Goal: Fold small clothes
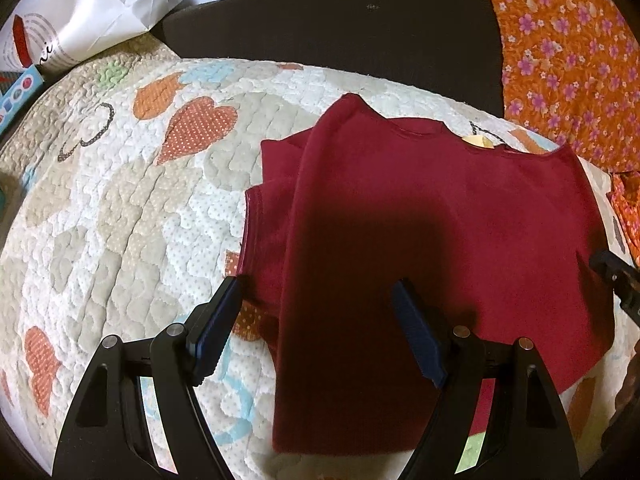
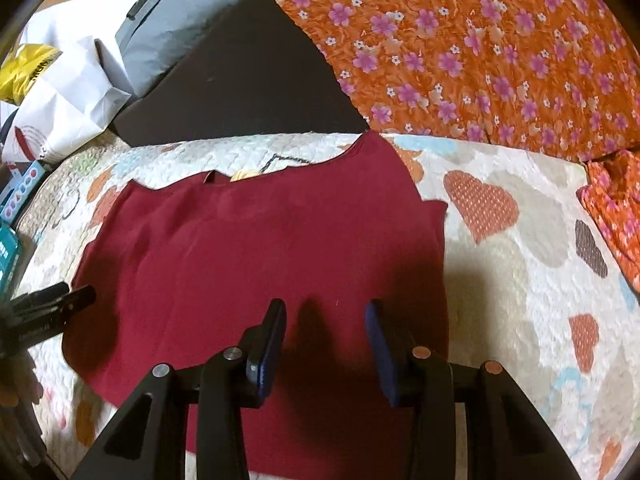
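Maroon top [image 1: 420, 208] lies flat on the heart-print quilt [image 1: 120, 208], neckline toward the dark board [image 1: 340, 28], hem toward the grippers; long axis runs neck to hem. One side already folded over, visible only from the left wrist. Orange floral cloth [image 2: 480, 48] beyond the top's far right corner; white paper bag [image 2: 68, 100] and grey pouch [image 2: 176, 20] off its far left. Left gripper [image 1: 316, 292] spread wide, holding nothing, over the top's folded edge. Right gripper [image 2: 326, 312] part open, empty, over the hem.

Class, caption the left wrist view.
Open left tool above a dark red top, partly folded on a heart-patterned quilt.
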`<state>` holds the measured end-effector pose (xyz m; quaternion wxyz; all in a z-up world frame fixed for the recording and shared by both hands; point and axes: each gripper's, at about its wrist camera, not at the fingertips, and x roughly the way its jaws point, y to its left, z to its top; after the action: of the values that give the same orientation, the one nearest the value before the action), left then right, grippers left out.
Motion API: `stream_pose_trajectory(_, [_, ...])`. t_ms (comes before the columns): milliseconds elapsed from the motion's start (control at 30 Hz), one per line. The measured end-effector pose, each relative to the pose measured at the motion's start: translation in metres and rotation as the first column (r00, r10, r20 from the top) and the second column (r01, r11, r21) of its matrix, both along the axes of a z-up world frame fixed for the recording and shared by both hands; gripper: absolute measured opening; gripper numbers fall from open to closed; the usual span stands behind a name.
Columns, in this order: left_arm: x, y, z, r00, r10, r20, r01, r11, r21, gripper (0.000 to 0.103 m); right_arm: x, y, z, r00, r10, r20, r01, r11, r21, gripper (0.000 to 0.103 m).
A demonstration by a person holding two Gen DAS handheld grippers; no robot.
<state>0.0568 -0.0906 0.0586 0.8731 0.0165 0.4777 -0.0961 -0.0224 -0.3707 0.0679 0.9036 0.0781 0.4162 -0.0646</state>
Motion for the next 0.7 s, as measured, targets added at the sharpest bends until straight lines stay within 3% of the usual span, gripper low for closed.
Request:
stream_pose_trajectory(200, [0.012,0.005,-0.004,1.0,0.019,-0.016,-0.019,1.0,0.005,0.078,0.019,-0.019,-0.003,0.999,-0.051,0.015,0.051,0.999,-0.01,0.04])
stream_pose_trajectory(400, [0.021,0.008,-0.019,0.997,0.027,-0.078,-0.028,0.999,-0.019,0.078,0.035,-0.046,-0.017,0.997,-0.08,0.005,0.08,0.996,0.038,0.04])
stream_pose_trajectory(633, [0.018,0.007,-0.017,0.997,0.026,-0.066,-0.027,1.0,-0.003,0.078,0.015,-0.05,0.001,0.992,-0.114,0.058,0.111,0.993,0.048,0.041])
stream_pose_trajectory(700, [0.018,0.007,-0.018,0.997,0.029,-0.066,-0.029,1.0,-0.003,0.078,0.017,-0.053,-0.009,0.991,-0.131,0.015,0.131,0.991,0.013,0.044])
